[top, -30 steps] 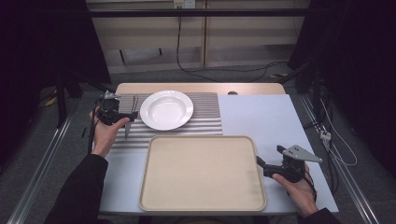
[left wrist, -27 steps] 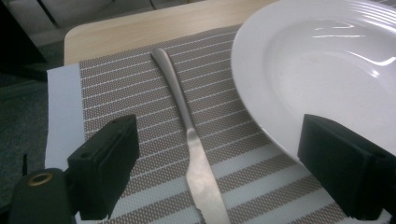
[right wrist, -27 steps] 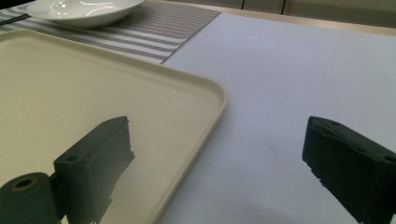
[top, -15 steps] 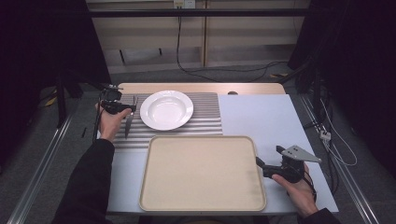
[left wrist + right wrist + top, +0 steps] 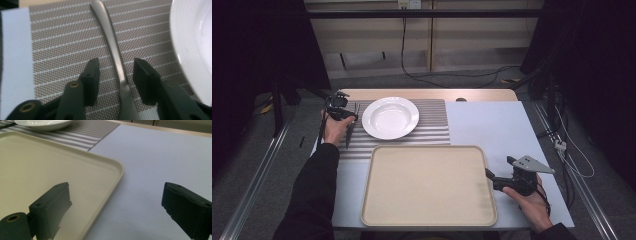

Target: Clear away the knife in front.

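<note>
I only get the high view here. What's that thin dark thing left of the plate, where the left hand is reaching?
Observer: The left gripper view shows a metal utensil handle lying on the striped placemat, right between the jaws of the left gripper.
Operator: So is it pinched?
Observer: Not yet. The jaws have just been closing, but a gap shows on each side of the utensil handle.
Operator: And the other hand's tool?
Observer: In the right gripper view, the right gripper has its jaws wide apart with nothing between them, one over the tray and the other over the bare table.
</note>
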